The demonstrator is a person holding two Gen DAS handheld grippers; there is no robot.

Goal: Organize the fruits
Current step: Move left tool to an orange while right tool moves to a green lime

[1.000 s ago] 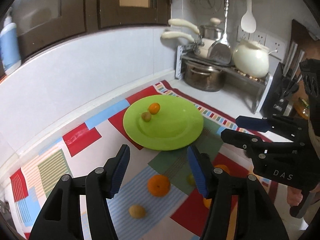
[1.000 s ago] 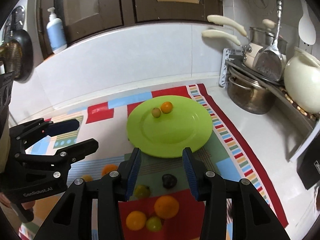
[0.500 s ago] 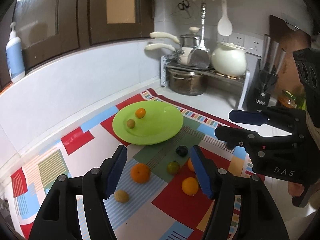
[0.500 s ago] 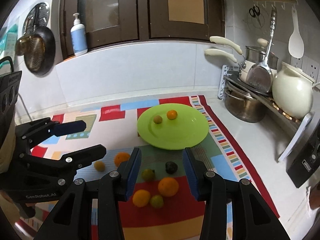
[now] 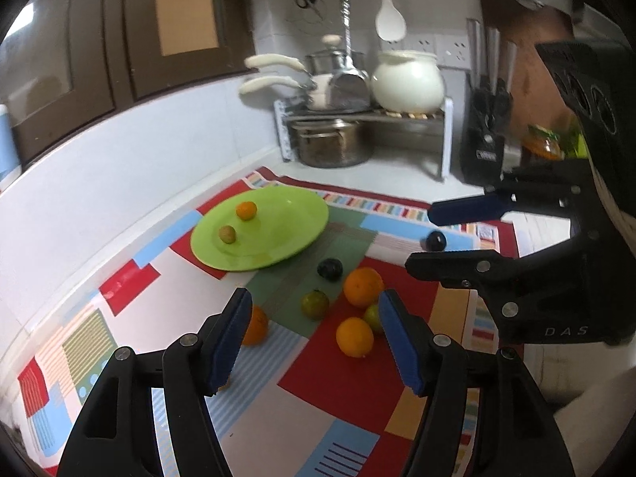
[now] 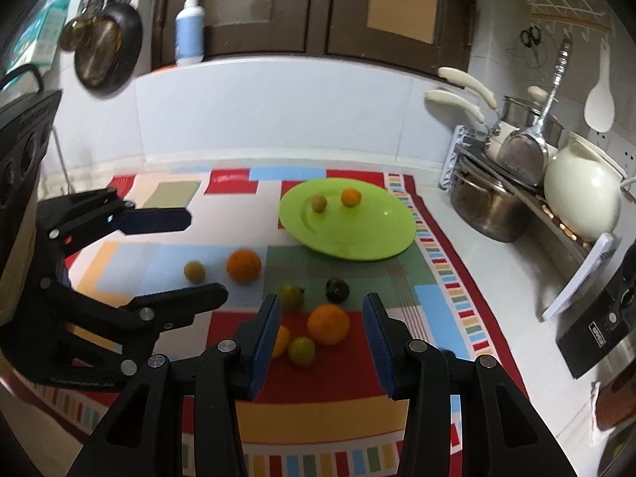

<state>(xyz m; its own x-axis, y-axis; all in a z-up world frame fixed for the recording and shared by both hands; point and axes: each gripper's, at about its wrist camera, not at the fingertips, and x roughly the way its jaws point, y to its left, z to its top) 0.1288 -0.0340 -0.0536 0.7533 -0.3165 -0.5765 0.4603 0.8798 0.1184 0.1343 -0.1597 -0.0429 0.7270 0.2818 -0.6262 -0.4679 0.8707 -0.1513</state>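
Fruits are seen in two groups: a small orange (image 6: 351, 197) & a small yellow-green fruit (image 6: 318, 202) lie on the green plate (image 6: 369, 246); the rest are scattered on the patchwork mat (image 6: 342, 393) in front of it, incl. a large orange (image 6: 328, 324), a dark plum (image 6: 337, 289), a green citrus (image 6: 291, 296), and, further left, an orange (image 6: 243, 265) w/ a small yellow fruit (image 6: 194, 271) beside it. Left gripper (image 5: 314, 336) is held wide, nothing gripped, above the mat. Right gripper (image 6: 321, 336) is likewise spread wide & empty, w/ the large orange seen between its fingers.
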